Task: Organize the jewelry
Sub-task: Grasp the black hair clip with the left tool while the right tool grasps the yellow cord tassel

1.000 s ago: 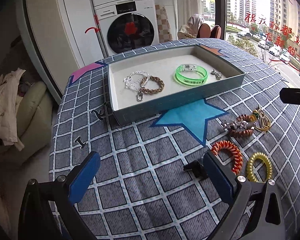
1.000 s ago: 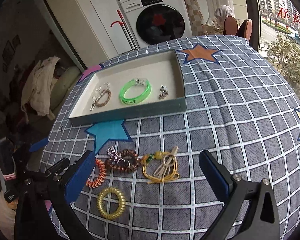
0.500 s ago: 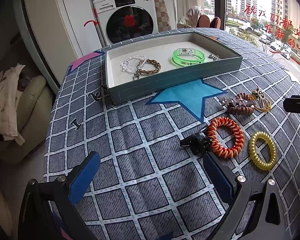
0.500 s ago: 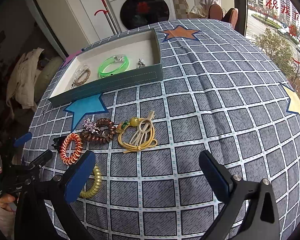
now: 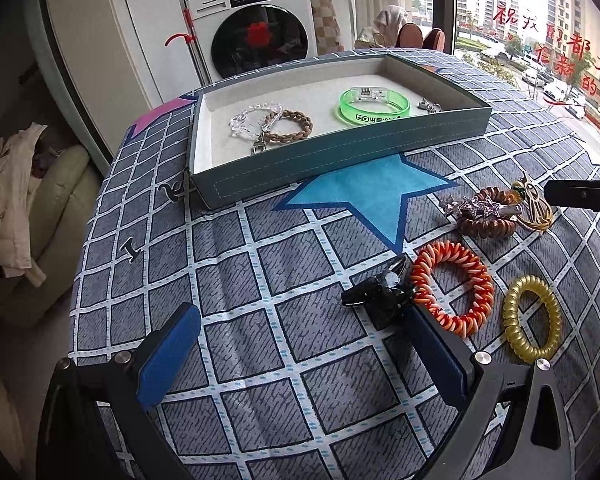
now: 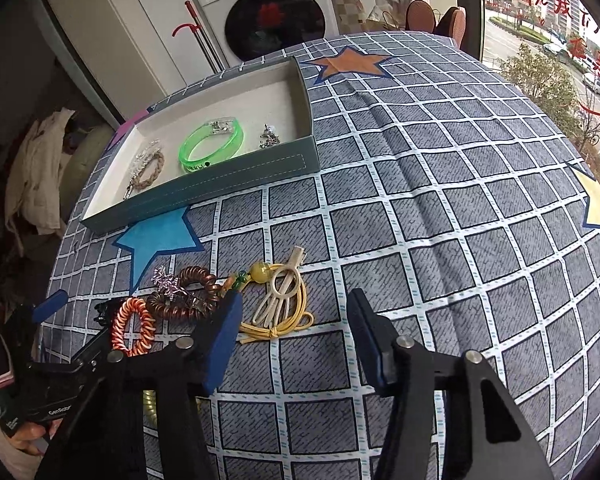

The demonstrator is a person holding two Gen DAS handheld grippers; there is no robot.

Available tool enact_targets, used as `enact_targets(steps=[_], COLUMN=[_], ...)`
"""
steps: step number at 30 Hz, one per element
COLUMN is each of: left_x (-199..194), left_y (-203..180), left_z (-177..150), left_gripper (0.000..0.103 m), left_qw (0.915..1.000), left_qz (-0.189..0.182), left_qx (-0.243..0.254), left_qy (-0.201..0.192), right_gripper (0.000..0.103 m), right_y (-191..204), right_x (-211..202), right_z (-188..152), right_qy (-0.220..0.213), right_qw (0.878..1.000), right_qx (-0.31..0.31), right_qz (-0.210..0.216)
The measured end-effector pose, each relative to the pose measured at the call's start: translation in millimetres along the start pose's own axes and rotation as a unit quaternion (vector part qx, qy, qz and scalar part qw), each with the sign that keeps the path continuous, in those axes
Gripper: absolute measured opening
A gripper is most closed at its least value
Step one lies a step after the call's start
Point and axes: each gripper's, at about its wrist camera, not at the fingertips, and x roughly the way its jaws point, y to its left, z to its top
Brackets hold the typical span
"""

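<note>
— Where is all the jewelry?

— Some of it sits in the flat grey tray (image 5: 340,152) on the checked tablecloth (image 5: 260,264). Inside I see a clear bead bracelet (image 5: 252,118) touching a brown braided bracelet (image 5: 292,126), then a bright green bangle (image 5: 374,106), and a small silver charm (image 5: 429,105) near the far corner.

— And the rest?

— The rest lies on the cloth, in front of the tray, near the blue star (image 5: 374,196). There is an orange and white coil hair tie (image 5: 452,294), and a black hair clip (image 5: 380,292) touching its side. Just beside it is a gold coil hair tie (image 5: 532,318). A bit further back is a brown coil hair tie (image 5: 486,218) with a sparkly star clip (image 5: 472,208) lying on top of it. Next to that is a yellow cord loop (image 6: 280,312) with a yellow bead (image 6: 260,272) and a cream hair clip (image 6: 282,288) on it.

— What are the two grabbers doing?

— The left gripper (image 5: 300,352) is spread wide above the cloth. Nothing is between its blue pads (image 5: 168,356). The black clip sits just past its right finger.

— And the other one?

— The right gripper (image 6: 294,330) has just been closing, so its jaws are about half way in. They are apart from each other and pinch nothing. The tail of the yellow cord lies on the cloth in the gap by the left pad, but the pads don't press it.
</note>
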Motion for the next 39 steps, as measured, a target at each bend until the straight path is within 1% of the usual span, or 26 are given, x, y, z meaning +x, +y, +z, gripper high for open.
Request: enact_targets(steps=[3,9,13,16,19,20,21,23,25,26,28,30,31,32,35,39], left_x=[2.5,5.5,7.6,8.3,7.9,7.6,7.2,6.3,5.5,4.9,4.3,3.8,3.2,2.9,1.9,2.1], left_y=[-0.4,-3.9,-9.4,-12.5,-14.6,-14.9,-14.9,-15.5,-16.5,-16.6,-17.7,-19.6,-21.0,-22.1,-24.2,-23.3], left_z=[3.2,10.1,13.7,15.3,15.5,15.5,15.6,15.6,15.4,15.7,16.4,16.6,16.5,16.5,15.4,15.5], left_gripper=[0.103,0.103,0.103,0.103,0.103,0.103,0.101,0.100,0.093,0.085,0.077,0.058,0.054,0.052,0.052,0.052], left_qw=[1.0000,1.0000,0.9999,0.9999,0.9998,0.9999,0.9999,0.9999,0.9998,0.9998,0.9997,0.9995,0.9993,0.9993,0.9992,0.9992], left_qz=[0.002,0.006,0.006,0.001,0.006,0.004,0.000,-0.001,-0.005,-0.012,-0.018,-0.028,-0.031,-0.032,-0.028,-0.031], left_qx=[-0.004,-0.001,0.010,0.013,0.014,0.014,0.013,0.014,0.015,0.015,0.014,0.016,0.018,0.020,0.026,0.023], left_qy=[0.000,-0.005,-0.007,-0.006,-0.009,-0.009,-0.009,-0.008,-0.009,-0.008,-0.006,-0.007,-0.007,-0.007,-0.010,-0.009], right_gripper=[0.049,0.040,0.035,0.027,0.016,0.011,0.008,0.007,0.006,0.006,0.006,0.006,0.006,0.007,0.011,0.011], right_y=[-0.2,-2.8,2.0,6.6,8.5,8.9,9.3,7.8,4.9,3.3,-0.4,-3.5,-4.9,-6.4,-6.6,-0.2], right_x=[5.8,16.2,19.7,21.0,20.2,19.9,20.0,19.6,18.5,17.5,15.4,13.5,12.1,11.1,13.4,23.5], right_z=[3.5,10.5,12.6,11.9,11.3,10.9,10.7,10.3,9.8,9.7,9.8,10.9,11.6,12.8,16.6,20.5], right_qy=[-0.001,0.000,-0.003,-0.003,-0.004,-0.005,-0.005,-0.006,-0.007,-0.008,-0.010,-0.009,-0.013,-0.015,-0.012,-0.001], right_qw=[1.000,1.000,1.000,1.000,1.000,1.000,0.999,1.000,1.000,1.000,1.000,1.000,1.000,0.999,0.999,1.000], right_qx=[0.005,0.020,0.010,-0.008,-0.013,-0.015,-0.017,-0.014,-0.008,-0.005,0.002,0.010,0.016,0.020,0.025,0.017], right_qz=[-0.005,-0.008,-0.016,-0.030,-0.024,-0.025,-0.028,-0.023,-0.015,-0.013,0.001,0.021,0.022,0.025,0.026,0.017])
